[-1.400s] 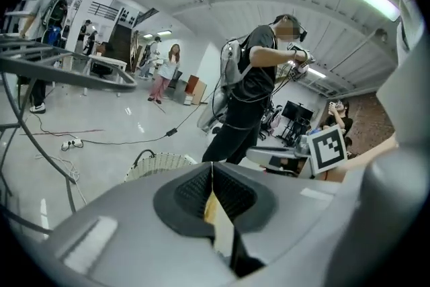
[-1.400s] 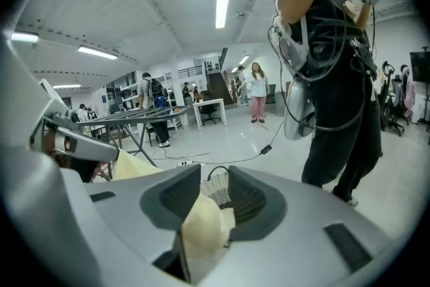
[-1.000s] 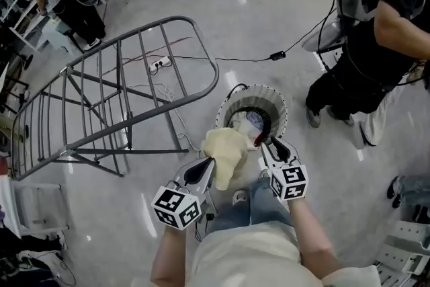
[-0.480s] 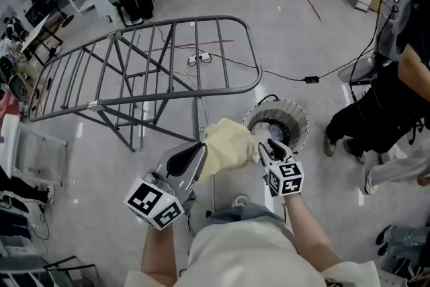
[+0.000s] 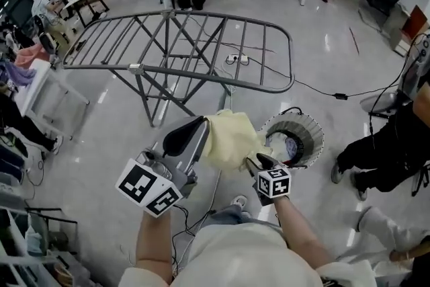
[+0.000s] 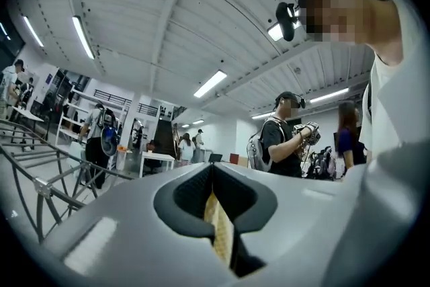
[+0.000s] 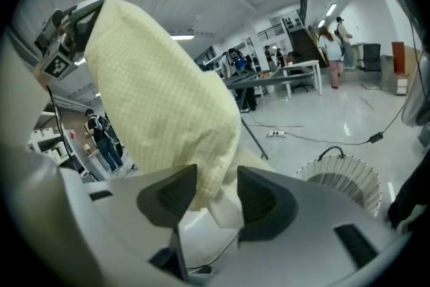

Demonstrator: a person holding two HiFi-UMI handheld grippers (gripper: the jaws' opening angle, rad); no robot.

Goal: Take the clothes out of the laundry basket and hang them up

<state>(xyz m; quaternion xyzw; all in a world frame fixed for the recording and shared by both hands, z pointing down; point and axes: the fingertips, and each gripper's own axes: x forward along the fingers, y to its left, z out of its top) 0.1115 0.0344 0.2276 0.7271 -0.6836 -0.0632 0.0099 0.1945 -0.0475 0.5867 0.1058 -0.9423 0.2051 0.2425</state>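
Holding noted in the head view: the yellow cloth (image 5: pixel 232 138) is lifted clear of the laundry basket (image 5: pixel 308 126) and bunched just left of its rim, between the two grippers. The drying rack (image 5: pixel 201 44) stands beyond the basket, to its upper left, with bare bars.

Left gripper (image 5: pixel 199 126): the head view shows only its dark tips at the cloth's edge. The left gripper view settles the state: its fingers (image 6: pixel 181 195) are pressed together on a thin yellow strip of cloth (image 6: pixel 218 232).

Right gripper (image 5: pixel 261 162): it sits low, next to the basket's near-left rim. The right gripper view shows its fingers (image 7: pixel 168 195) standing partly apart, having just been opening. The cloth's (image 7: pixel 161 104) lower fold hangs loosely in the gap. Only this view shows the basket (image 7: pixel 342 178) from the side, on the floor beyond the cloth.
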